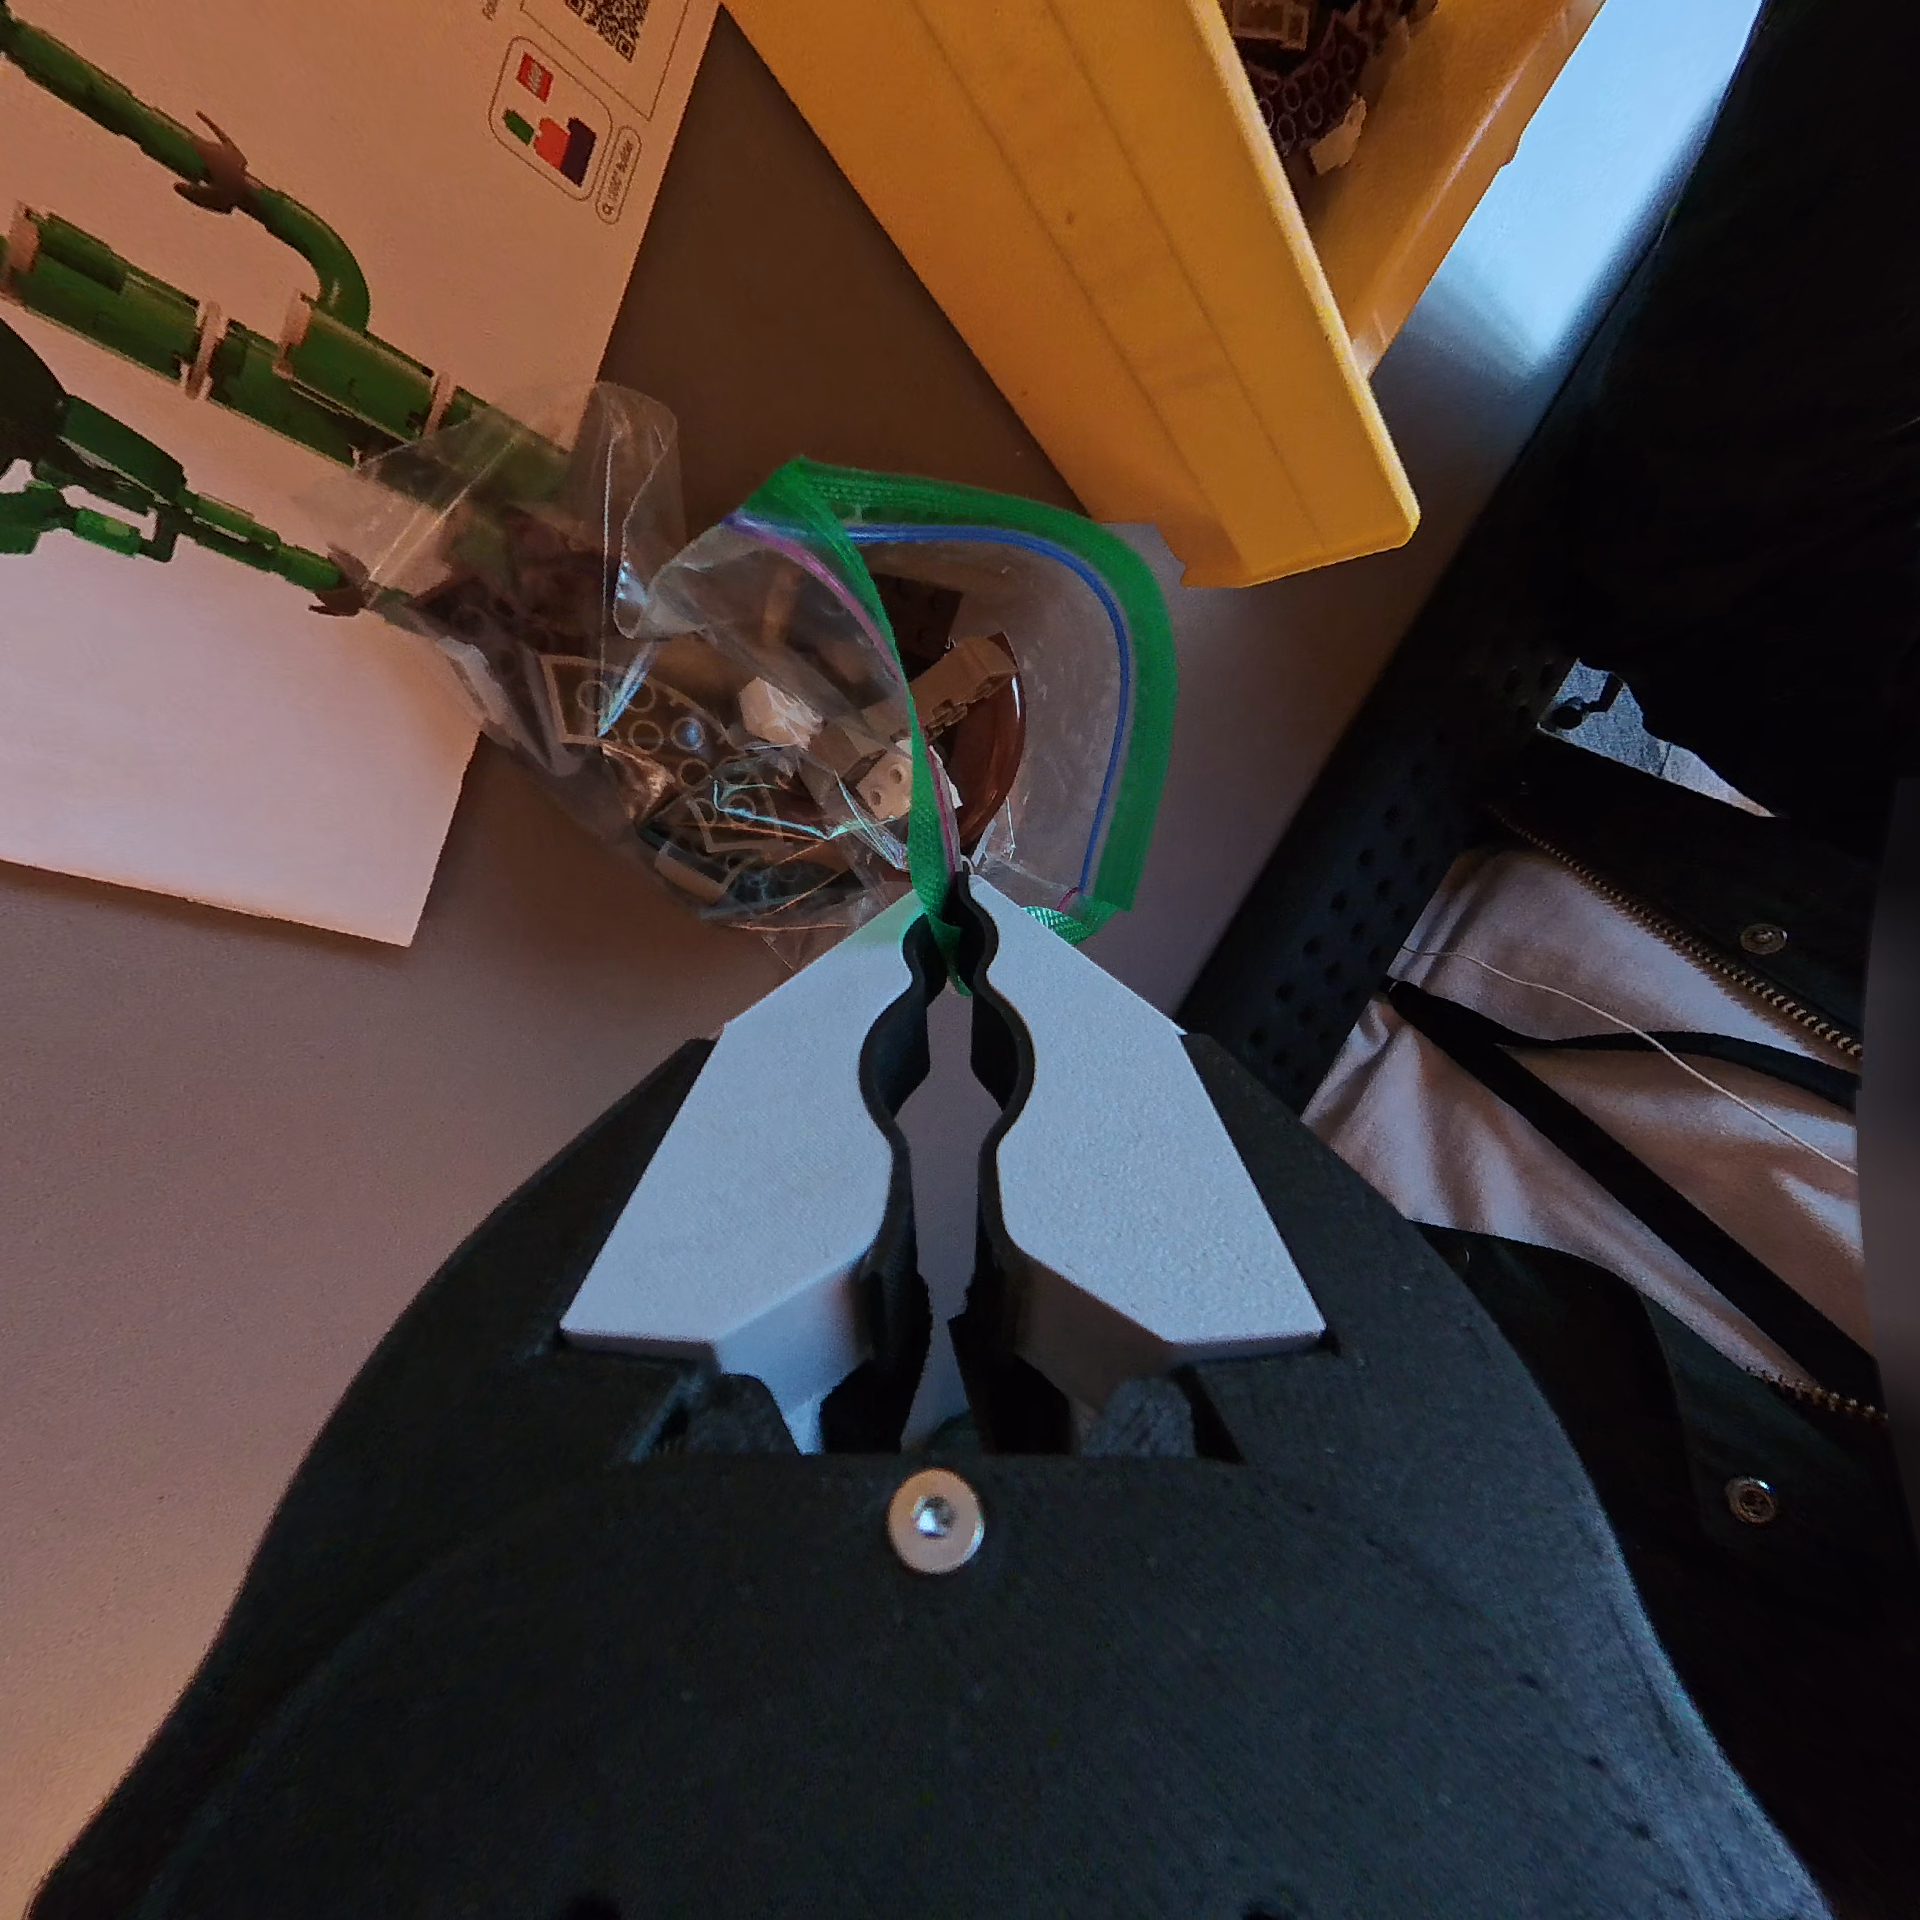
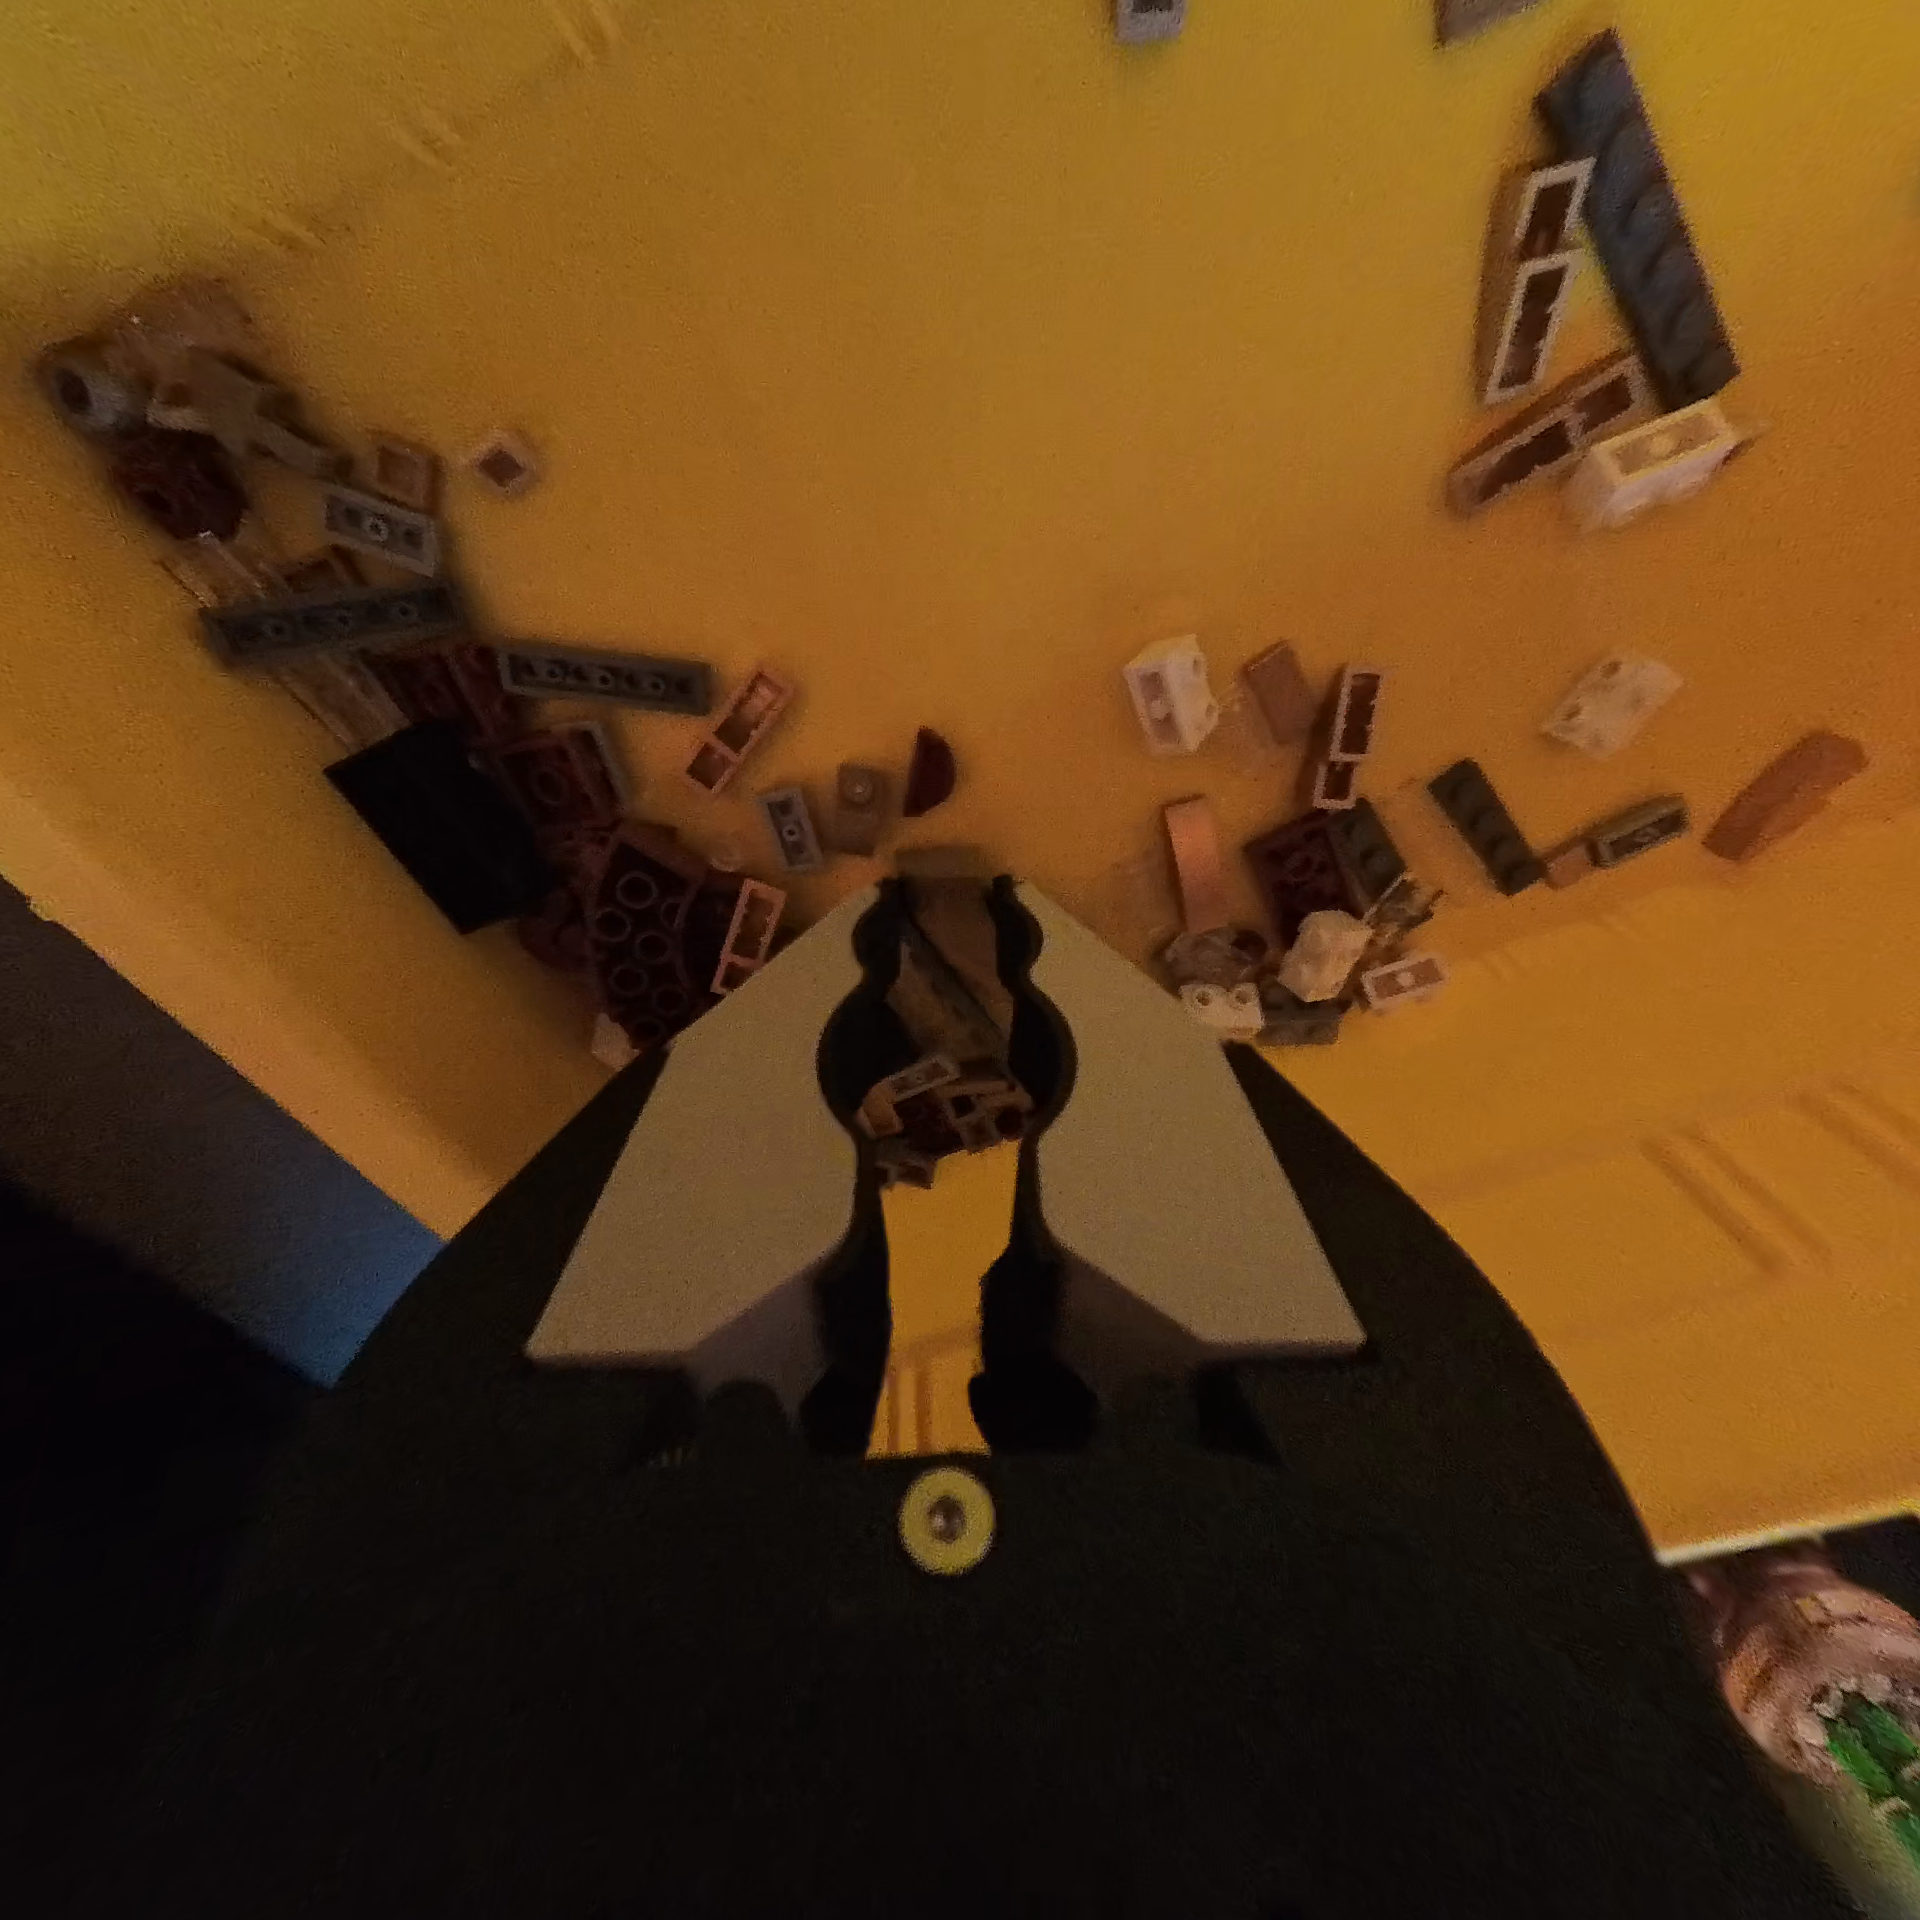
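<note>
Green zip edge pinched at our left claw, tan brick gripped in our right.

We see our left gripper (image 1: 961,914) closed tight on the green zip strip of a clear plastic bag (image 1: 727,717), whose mouth gapes just beyond the tips; the bag of loose bricks lies on the grey table (image 1: 208,1143), overlapping a printed booklet (image 1: 260,675), near a yellow bin (image 1: 1143,260). Our right gripper (image 2: 945,894) clamps a long tan brick (image 2: 951,966) between its 2 fingers, above the yellow bin floor (image 2: 935,364) strewn with scattered bricks (image 2: 623,904).
</note>
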